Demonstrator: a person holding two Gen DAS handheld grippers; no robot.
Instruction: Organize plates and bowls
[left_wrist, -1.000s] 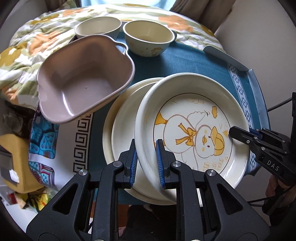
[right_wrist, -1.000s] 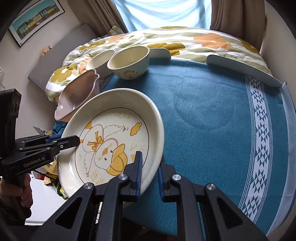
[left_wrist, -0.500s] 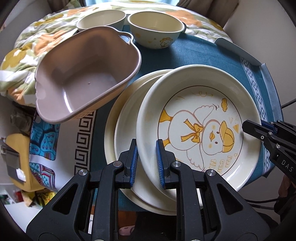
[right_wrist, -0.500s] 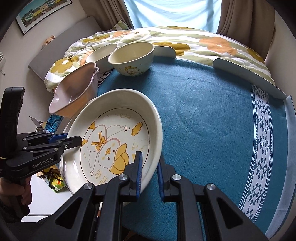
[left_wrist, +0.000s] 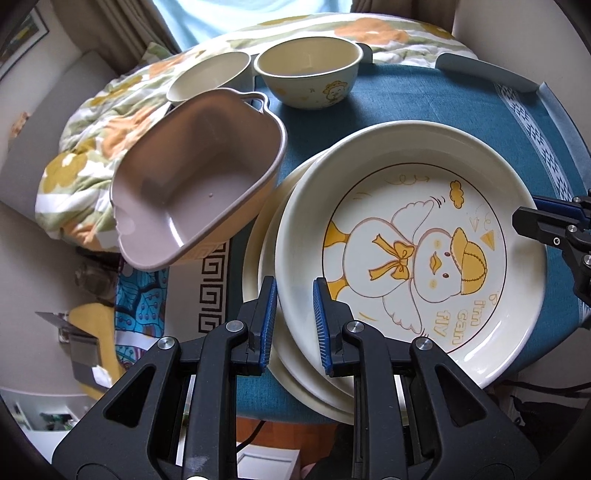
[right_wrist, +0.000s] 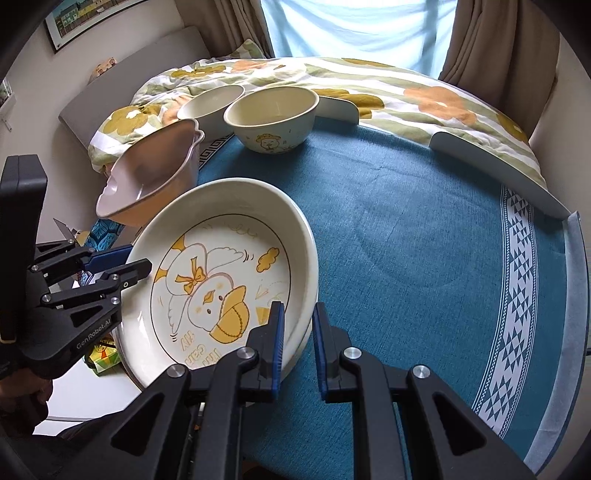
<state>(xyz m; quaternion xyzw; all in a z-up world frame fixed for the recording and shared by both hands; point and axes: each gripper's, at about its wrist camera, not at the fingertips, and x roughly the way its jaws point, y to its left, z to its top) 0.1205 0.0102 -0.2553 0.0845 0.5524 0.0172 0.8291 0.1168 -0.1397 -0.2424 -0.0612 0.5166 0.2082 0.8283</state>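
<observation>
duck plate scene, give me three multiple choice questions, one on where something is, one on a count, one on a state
1. Where does the duck plate sit?
A. on a stack of plain plates
B. inside the pink dish
C. on the quilt

2. How many round cream bowls stand at the far side of the table?
A. one
B. two
C. four

3. How does the left gripper stand at the duck plate's rim?
A. clamped tight on it
B. open, fingers either side of it
C. far from it

Answers:
1. A, plain plates' rims show beneath it.
2. B, the duck bowl and a plain bowl.
3. B, gaps show between pads and rim.
</observation>
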